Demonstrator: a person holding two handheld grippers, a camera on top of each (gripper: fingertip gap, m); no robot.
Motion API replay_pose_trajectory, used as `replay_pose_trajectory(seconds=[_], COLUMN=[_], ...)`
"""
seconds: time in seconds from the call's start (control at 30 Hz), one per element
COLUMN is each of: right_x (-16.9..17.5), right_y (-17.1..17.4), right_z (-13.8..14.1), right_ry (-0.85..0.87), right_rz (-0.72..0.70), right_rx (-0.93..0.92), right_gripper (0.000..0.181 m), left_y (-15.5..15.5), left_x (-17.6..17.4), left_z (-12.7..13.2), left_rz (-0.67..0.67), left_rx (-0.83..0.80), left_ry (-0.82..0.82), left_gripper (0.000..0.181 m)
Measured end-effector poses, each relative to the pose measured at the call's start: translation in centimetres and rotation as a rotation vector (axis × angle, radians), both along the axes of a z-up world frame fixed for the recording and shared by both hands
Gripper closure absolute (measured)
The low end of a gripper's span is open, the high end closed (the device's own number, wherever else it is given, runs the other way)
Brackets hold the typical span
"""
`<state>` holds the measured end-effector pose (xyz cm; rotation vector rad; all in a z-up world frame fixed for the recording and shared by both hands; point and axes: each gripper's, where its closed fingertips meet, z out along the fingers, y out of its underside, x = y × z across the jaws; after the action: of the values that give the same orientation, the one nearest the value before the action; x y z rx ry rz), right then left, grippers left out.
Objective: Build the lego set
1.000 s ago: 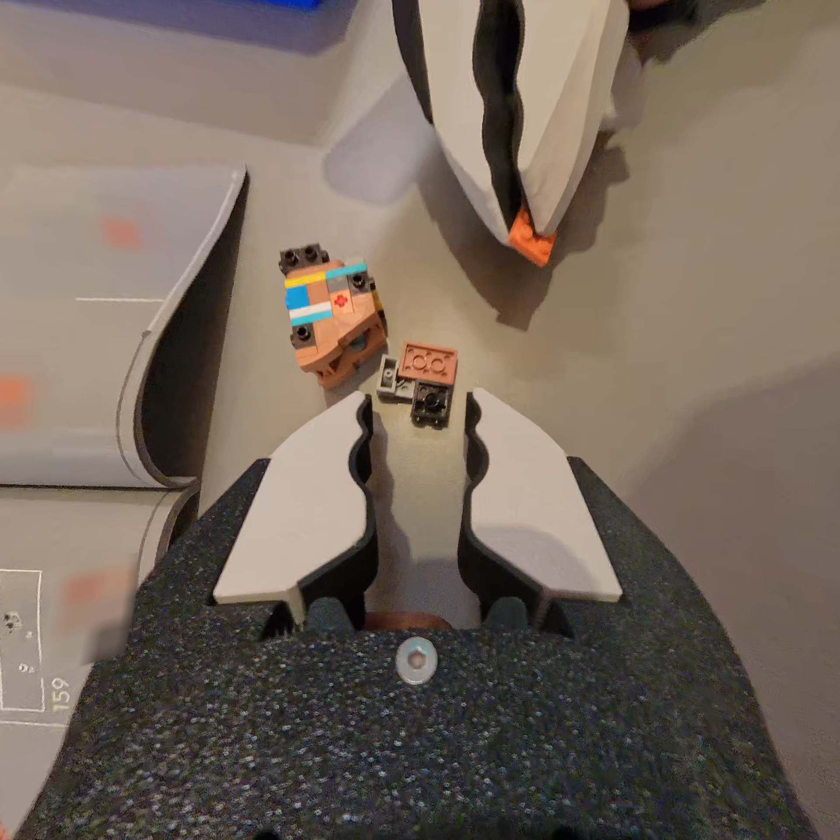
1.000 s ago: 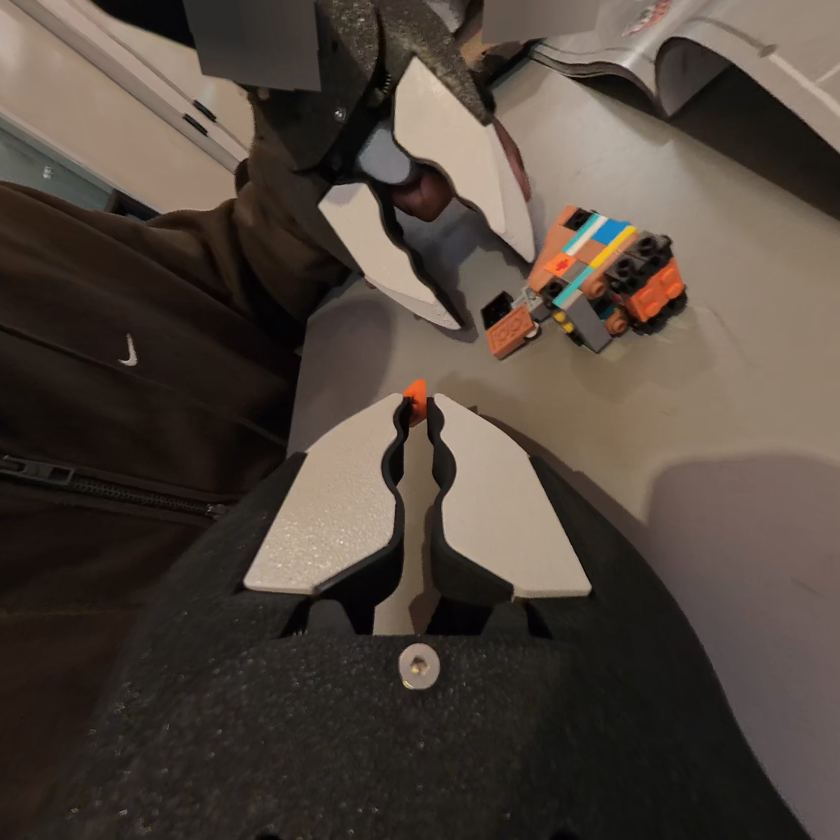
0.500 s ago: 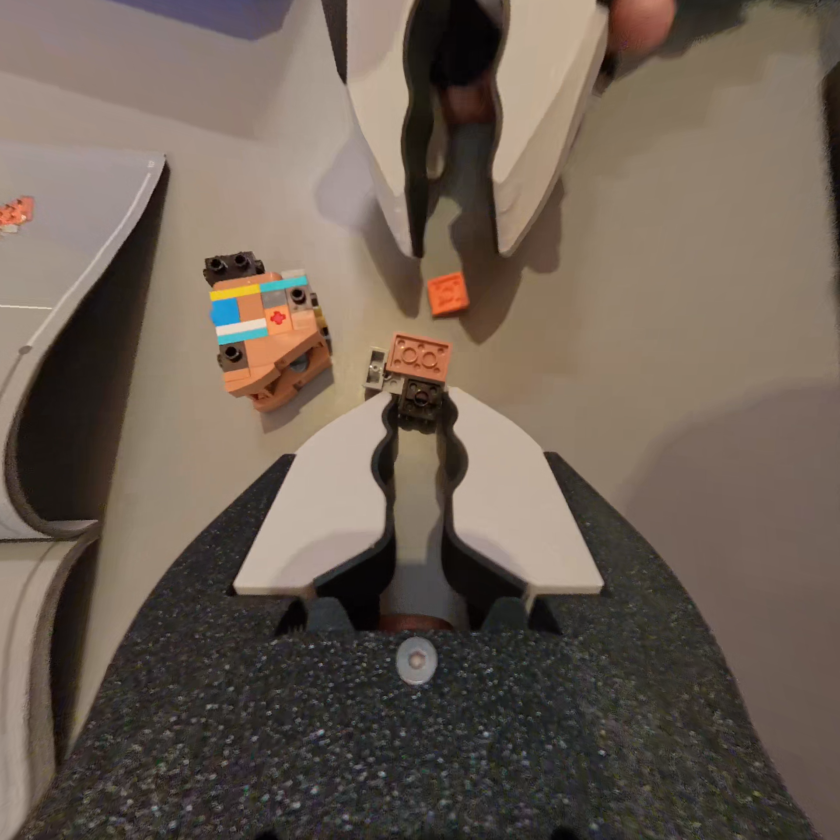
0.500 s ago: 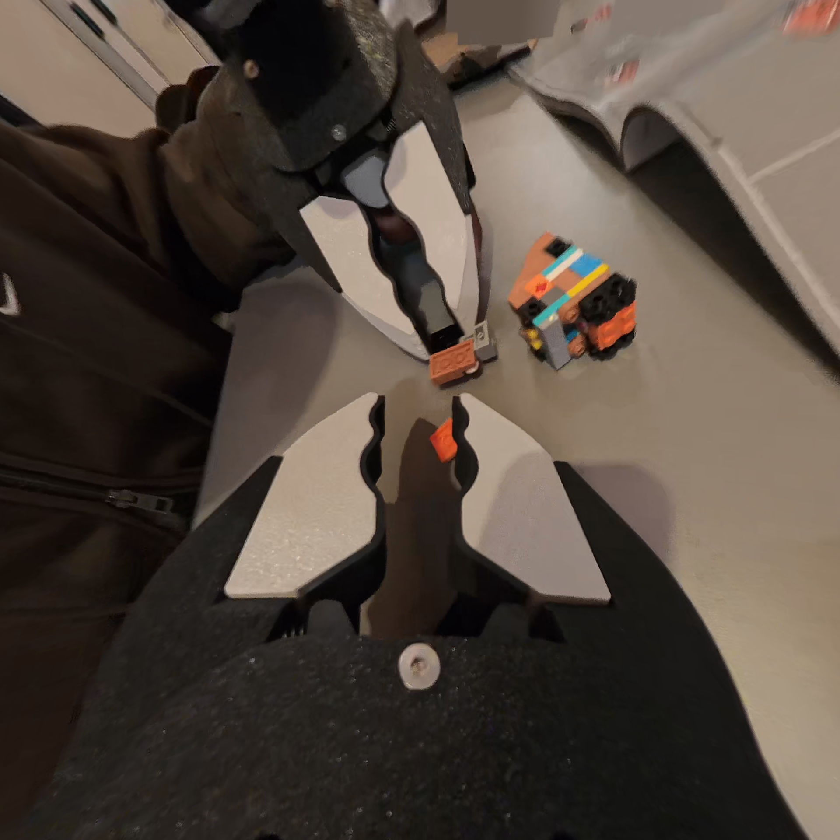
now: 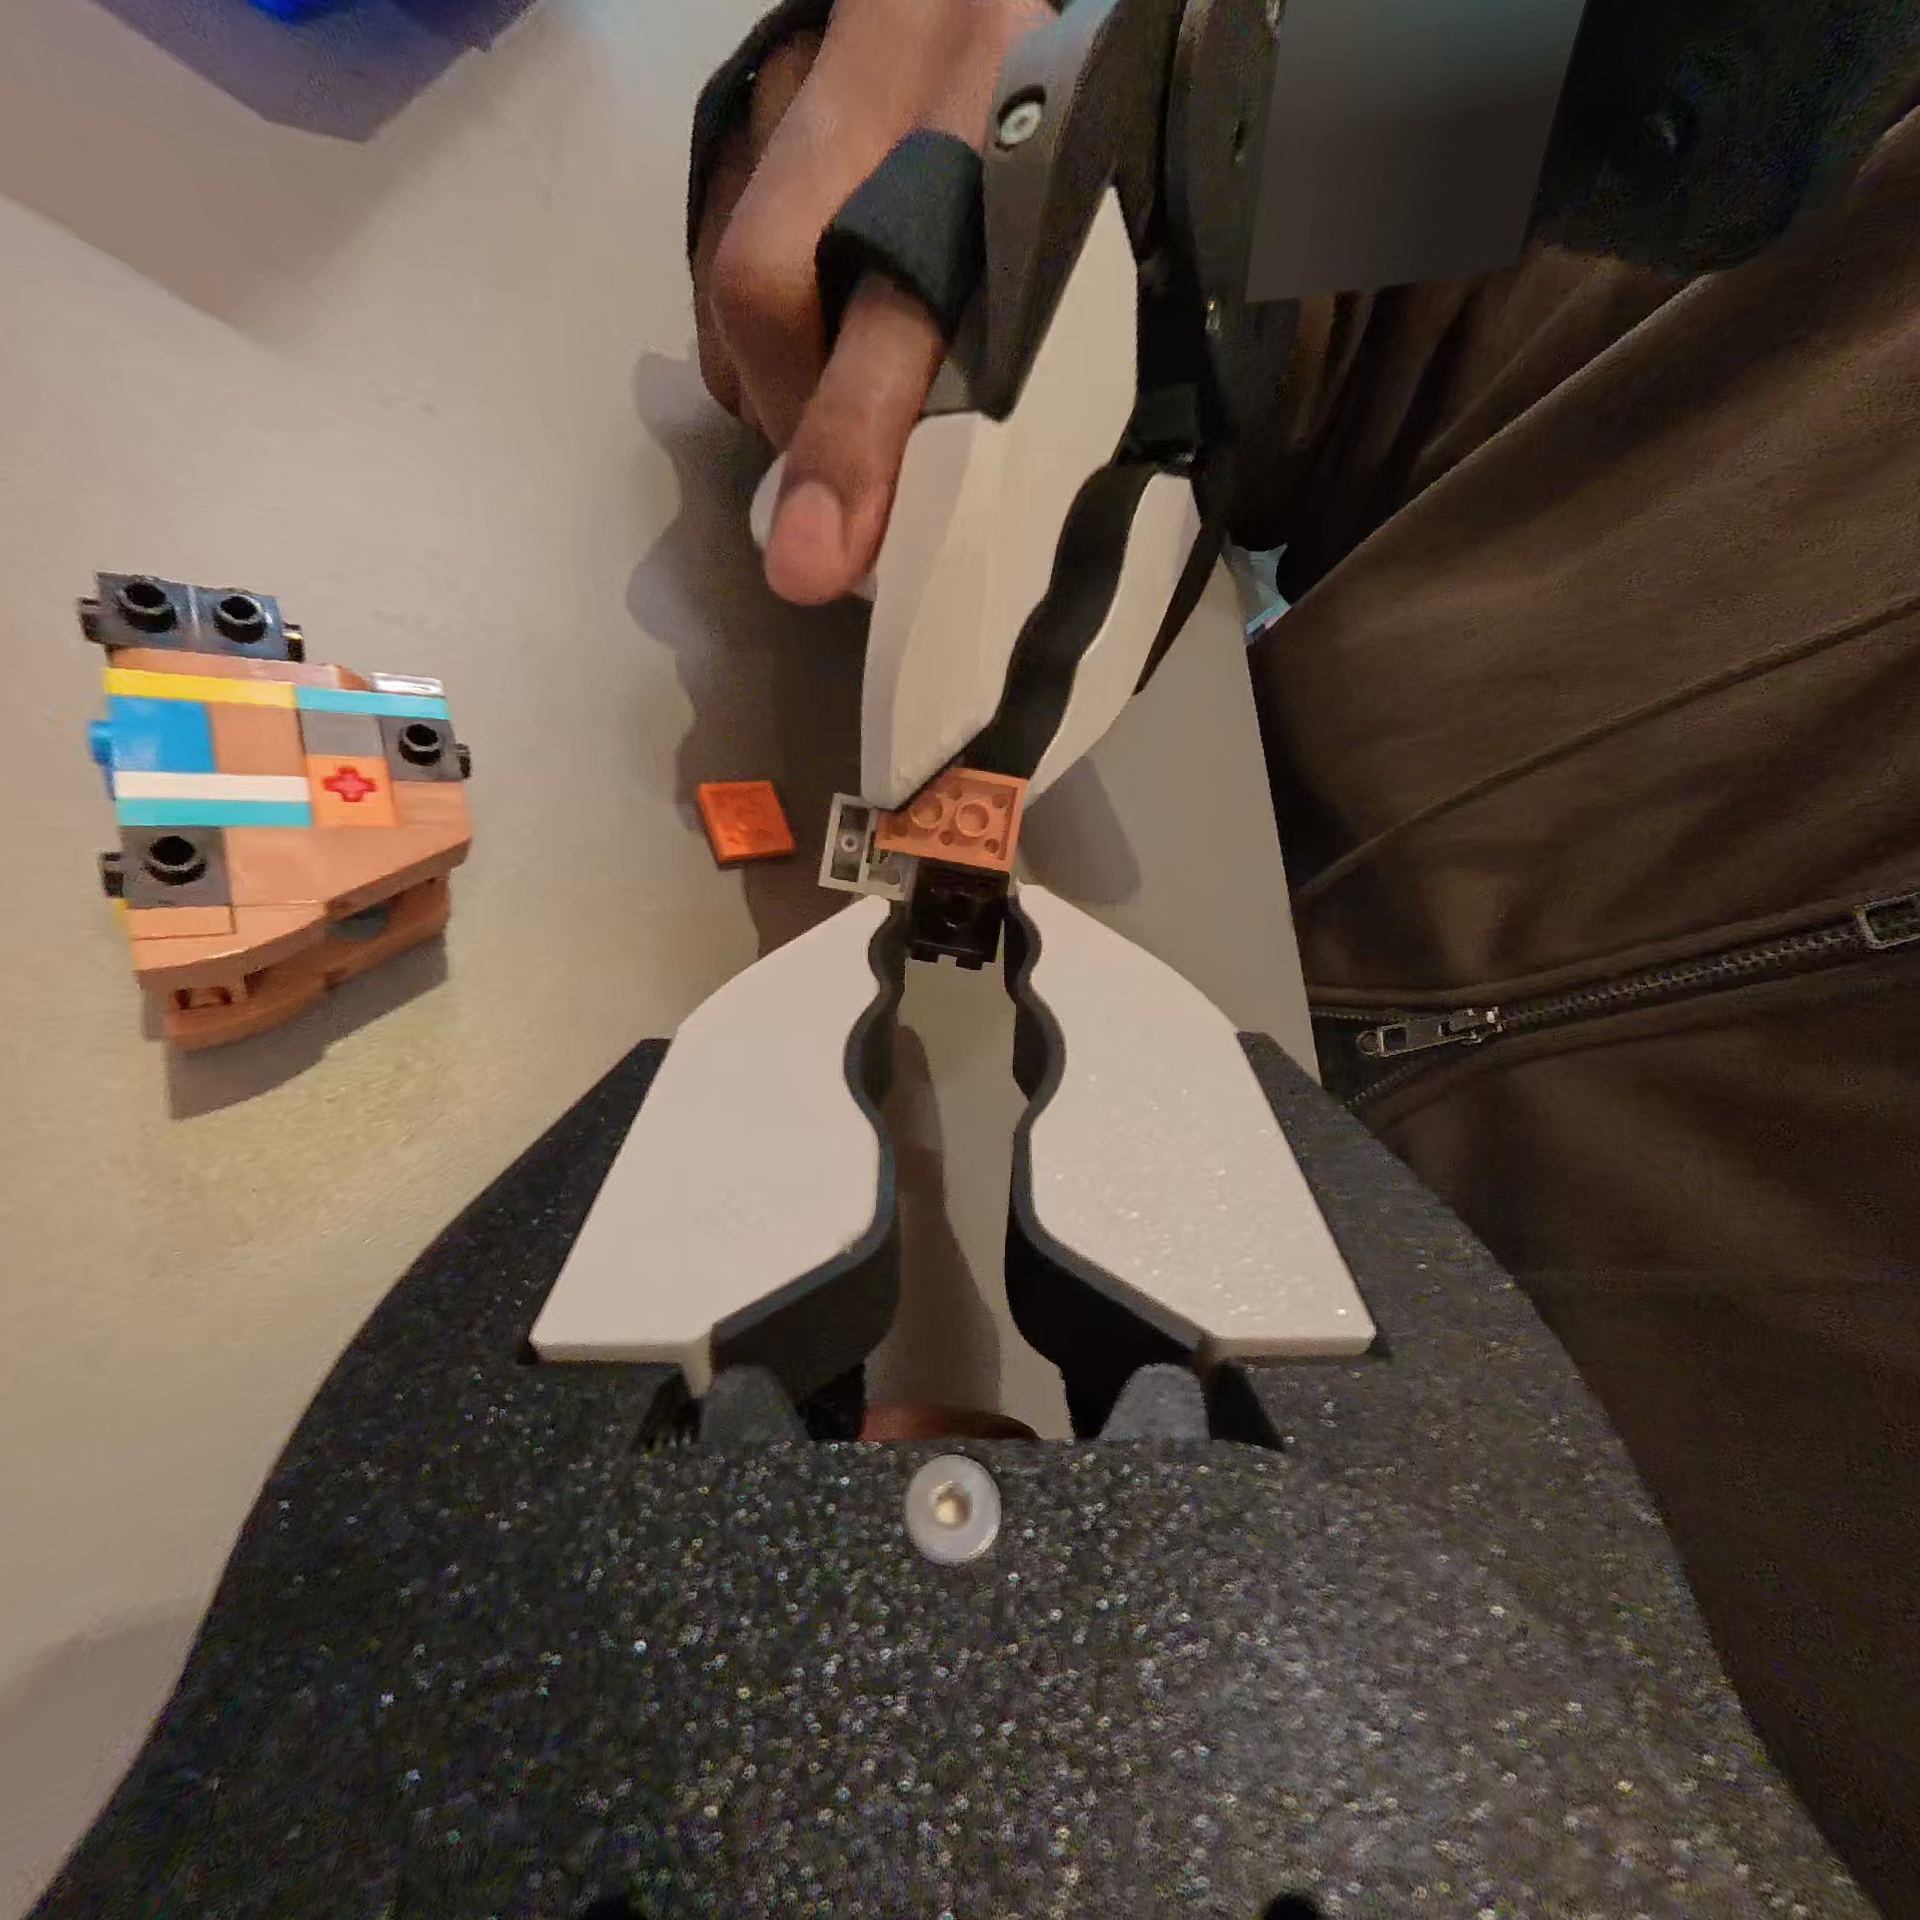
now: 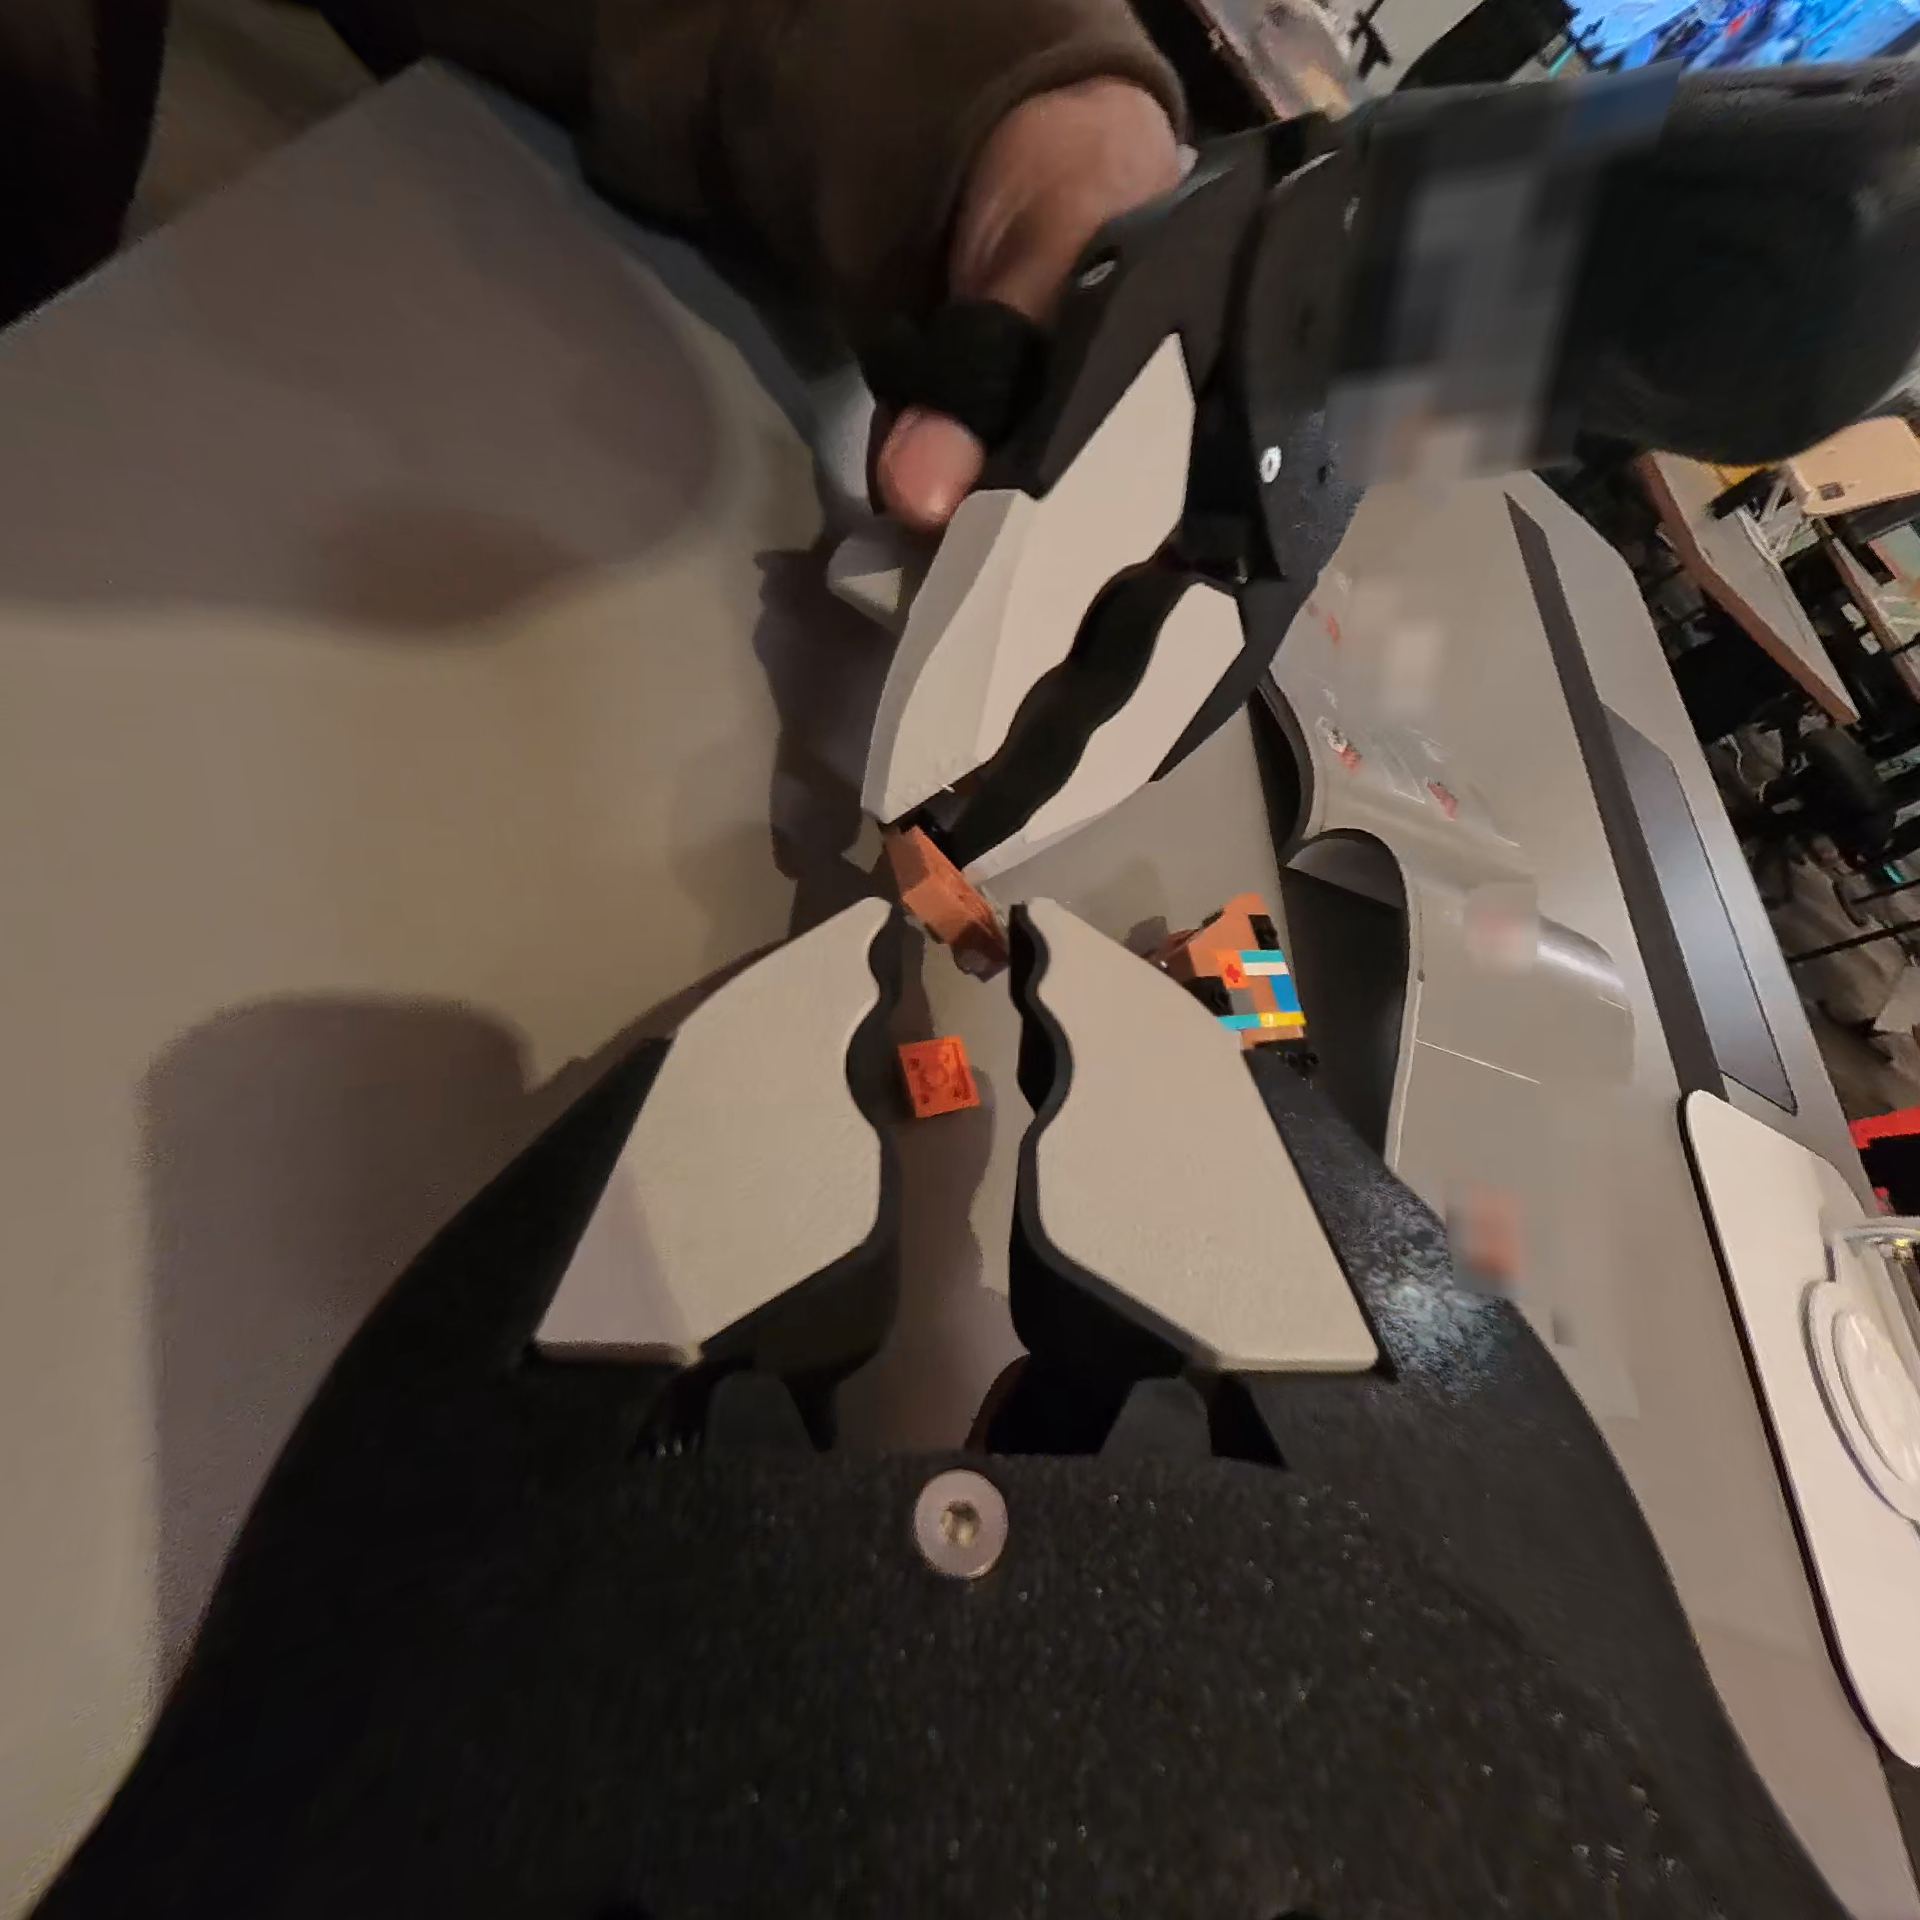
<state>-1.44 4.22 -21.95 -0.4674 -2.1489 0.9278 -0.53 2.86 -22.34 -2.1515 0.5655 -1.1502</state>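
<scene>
1. The left hand-held gripper (image 5: pixel 954 925) is narrowed onto the black brick (image 5: pixel 951 914) at the near end of a small sub-assembly (image 5: pixel 925 857), which it holds near the table (image 5: pixel 312 1195).
2. The right hand-held gripper (image 6: pixel 951 914) is part-open, its tips straddling the sub-assembly's brown plate (image 5: pixel 954 821); I cannot tell whether it actually pinches the plate.
3. The loose orange tile (image 5: pixel 744 821) lies on the table just beside the sub-assembly; the larger striped model (image 5: pixel 270 810) sits well apart.
4. To do this well, I judge: keep the left grip steady, square the right tips on the plate's edges, close gently, and avoid twisting the grey bracket (image 5: pixel 857 852) loose.
</scene>
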Motion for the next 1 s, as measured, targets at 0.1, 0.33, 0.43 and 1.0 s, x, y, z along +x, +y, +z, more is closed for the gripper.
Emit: replay_pose_trajectory(seconds=[0.1,0.33,0.43,1.0], right_x=[-0.1,-0.6,-0.6,-0.3], right_y=[0.2,1.3,1.3,3.6], right_z=[-0.2,2.3,3.3,-0.5], right_ry=[-0.042,-0.420,-0.575,-0.502], right_rz=[-0.029,-0.185,-0.183,-0.253], right_rx=[-0.016,-0.711,-1.012,-0.581], right_gripper=[0.171,0.172,0.173,0.149], left_y=[0.2,1.7,2.0,2.8], left_x=[-0.2,-1.8,-1.5,-2.3], left_z=[0.2,2.7,2.7,2.8], left_rz=[0.011,0.096,0.107,0.216], left_rx=[0.001,0.222,0.260,0.036], left_ry=[-0.016,0.027,0.043,-0.224], left_gripper=[0.162,0.144,0.142,0.173])
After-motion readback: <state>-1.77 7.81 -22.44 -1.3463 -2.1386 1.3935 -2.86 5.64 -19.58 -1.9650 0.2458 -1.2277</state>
